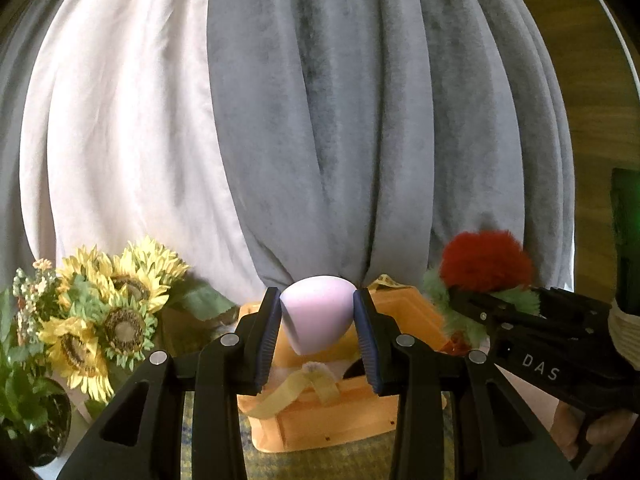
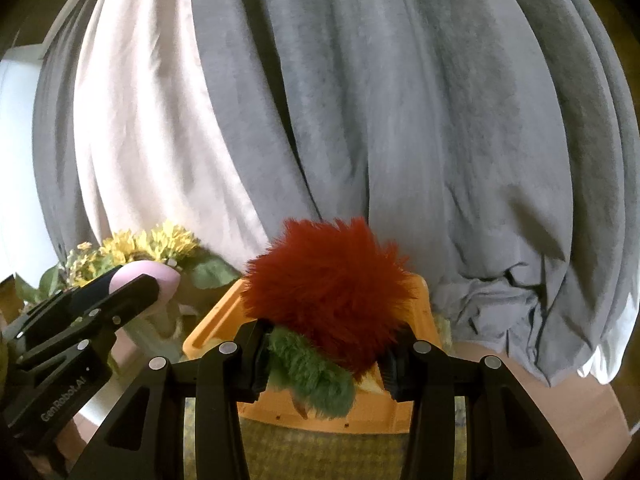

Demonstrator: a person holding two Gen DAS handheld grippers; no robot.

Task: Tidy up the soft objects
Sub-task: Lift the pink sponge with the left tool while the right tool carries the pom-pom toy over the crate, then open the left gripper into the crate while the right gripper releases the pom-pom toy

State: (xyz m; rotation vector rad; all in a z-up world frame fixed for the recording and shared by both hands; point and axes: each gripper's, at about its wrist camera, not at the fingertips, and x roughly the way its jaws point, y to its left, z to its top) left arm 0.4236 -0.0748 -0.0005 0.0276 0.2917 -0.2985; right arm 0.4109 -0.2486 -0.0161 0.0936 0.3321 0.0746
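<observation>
Two claws, each holding a soft object above an orange box (image 1: 348, 420).

The left claw (image 1: 316, 320) pinches a pink egg-shaped sponge (image 1: 316, 312); the right claw (image 2: 324, 354) grips a red and green fluffy toy (image 2: 328, 288). The rounded sponge could squirt from the narrow grip, and the toy's fur could snag on release and miss the box.

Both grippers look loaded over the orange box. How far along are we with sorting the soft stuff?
Done: a yellow ribbon and something pale already lie in the orange box.
In hand: the left gripper clamps the pink sponge; the right gripper clamps the red-and-green fluffy toy, both above the box.
Left: release both into it. No other loose items are visible.
</observation>
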